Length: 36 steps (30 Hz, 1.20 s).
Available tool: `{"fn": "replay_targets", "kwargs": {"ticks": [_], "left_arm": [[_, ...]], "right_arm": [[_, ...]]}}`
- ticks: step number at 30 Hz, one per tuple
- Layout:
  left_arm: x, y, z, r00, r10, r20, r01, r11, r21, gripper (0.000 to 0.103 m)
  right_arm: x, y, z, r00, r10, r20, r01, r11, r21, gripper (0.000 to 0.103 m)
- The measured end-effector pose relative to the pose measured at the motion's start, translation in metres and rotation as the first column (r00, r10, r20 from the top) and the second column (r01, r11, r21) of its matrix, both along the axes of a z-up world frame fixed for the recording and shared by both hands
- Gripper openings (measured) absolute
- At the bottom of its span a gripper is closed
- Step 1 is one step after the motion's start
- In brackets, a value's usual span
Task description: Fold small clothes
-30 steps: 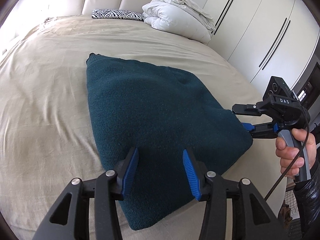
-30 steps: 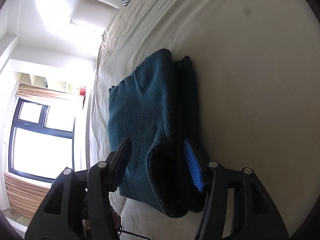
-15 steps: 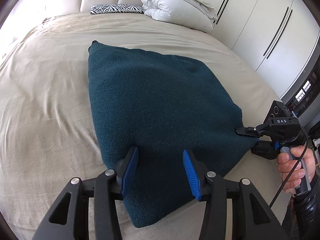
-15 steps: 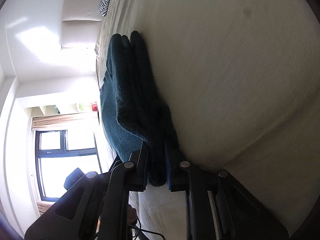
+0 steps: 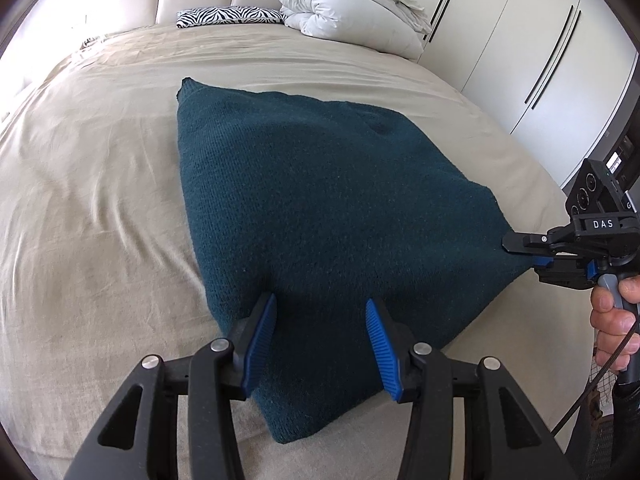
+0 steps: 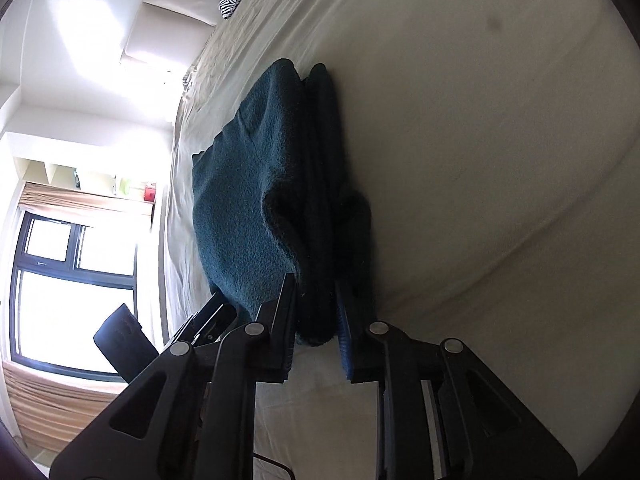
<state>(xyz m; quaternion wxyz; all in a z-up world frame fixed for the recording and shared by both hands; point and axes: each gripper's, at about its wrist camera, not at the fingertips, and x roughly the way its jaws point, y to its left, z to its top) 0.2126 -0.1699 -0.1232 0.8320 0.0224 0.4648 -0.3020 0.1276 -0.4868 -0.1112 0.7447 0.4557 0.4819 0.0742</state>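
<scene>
A dark teal knitted garment (image 5: 320, 208) lies folded on the beige bed sheet (image 5: 92, 184). My left gripper (image 5: 320, 332) is open, its blue-padded fingers standing over the garment's near edge, holding nothing. My right gripper (image 5: 524, 250) is at the garment's right corner, turned on its side. In the right wrist view the right gripper (image 6: 316, 320) is shut on the stacked layers of the garment (image 6: 248, 200) at that corner.
A white folded duvet (image 5: 352, 4) and a zebra-print pillow (image 5: 228, 16) lie at the head of the bed. White wardrobe doors (image 5: 520, 40) stand to the right. A window (image 6: 60, 280) shows in the right wrist view.
My right gripper closed on the garment's right corner and has pulled it outward to the right. My left gripper stayed open over the near edge.
</scene>
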Motion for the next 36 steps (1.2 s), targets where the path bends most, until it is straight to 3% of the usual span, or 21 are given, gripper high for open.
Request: {"fn": "replay_targets", "kwargs": {"ticks": [5,8,11,14,17,19,22,24,25,27,30,32,34,36], "left_arm": [[0.005,0.006,-0.003,1.000,0.003,-0.024,-0.003,1.000,-0.003,0.040],[0.008,0.014,-0.005,0.999,0.006,-0.049,-0.007,0.999,-0.031,0.036],[0.008,0.015,-0.006,0.999,0.000,-0.044,-0.001,1.000,-0.025,0.035],[0.006,0.013,-0.005,0.999,0.010,-0.034,-0.010,1.000,-0.018,0.035],[0.005,0.012,-0.006,0.999,0.016,-0.037,-0.017,1.000,-0.024,0.035],[0.004,0.011,-0.006,0.999,0.015,-0.039,-0.016,1.000,-0.023,0.035],[0.004,0.011,-0.006,0.999,0.011,-0.041,-0.012,1.000,-0.023,0.035],[0.003,0.011,-0.007,0.999,0.011,-0.040,-0.012,1.000,-0.027,0.035],[0.003,0.011,-0.008,0.999,0.011,-0.039,-0.012,1.000,-0.027,0.035],[0.002,0.012,-0.008,0.999,0.008,-0.033,-0.009,1.000,-0.027,0.035],[0.001,0.014,-0.009,0.999,0.013,-0.039,-0.014,0.999,-0.037,0.035],[0.000,0.015,-0.009,0.999,0.017,-0.039,-0.019,0.999,-0.038,0.035],[-0.001,0.016,-0.009,0.999,0.022,-0.038,-0.024,0.999,-0.040,0.035],[-0.001,0.017,-0.009,0.999,0.026,-0.040,-0.027,0.999,-0.047,0.035]], "right_arm": [[-0.011,-0.023,-0.034,0.996,-0.072,-0.043,0.078,0.984,0.158,0.015],[-0.009,-0.029,-0.061,0.998,-0.052,-0.026,0.056,0.975,0.216,0.014],[-0.019,-0.033,-0.033,1.000,-0.012,-0.019,0.014,0.995,0.102,0.020],[-0.015,-0.035,0.012,0.998,-0.049,0.034,0.050,0.998,-0.048,0.023],[0.000,-0.020,0.044,0.986,-0.004,0.166,0.005,1.000,-0.006,0.023],[0.019,-0.003,0.047,0.979,0.054,0.198,-0.065,0.997,0.051,0.023],[0.049,0.004,0.013,0.988,0.044,0.149,-0.065,0.988,0.138,0.023],[0.060,-0.012,-0.029,0.997,-0.048,0.062,0.033,0.976,0.217,0.011],[0.060,-0.019,-0.045,0.995,-0.075,0.065,0.054,0.957,0.287,0.000],[0.055,-0.026,-0.060,0.988,-0.124,0.087,0.082,0.922,0.379,0.000],[0.044,-0.024,-0.046,0.984,-0.133,0.116,0.088,0.941,0.327,0.000],[0.037,-0.017,-0.023,0.981,-0.129,0.148,0.084,0.957,0.276,0.009],[0.031,-0.002,0.001,0.971,-0.092,0.220,0.031,0.964,0.265,0.008],[0.028,0.015,0.008,0.974,-0.036,0.223,-0.018,0.971,0.237,0.010]]}}
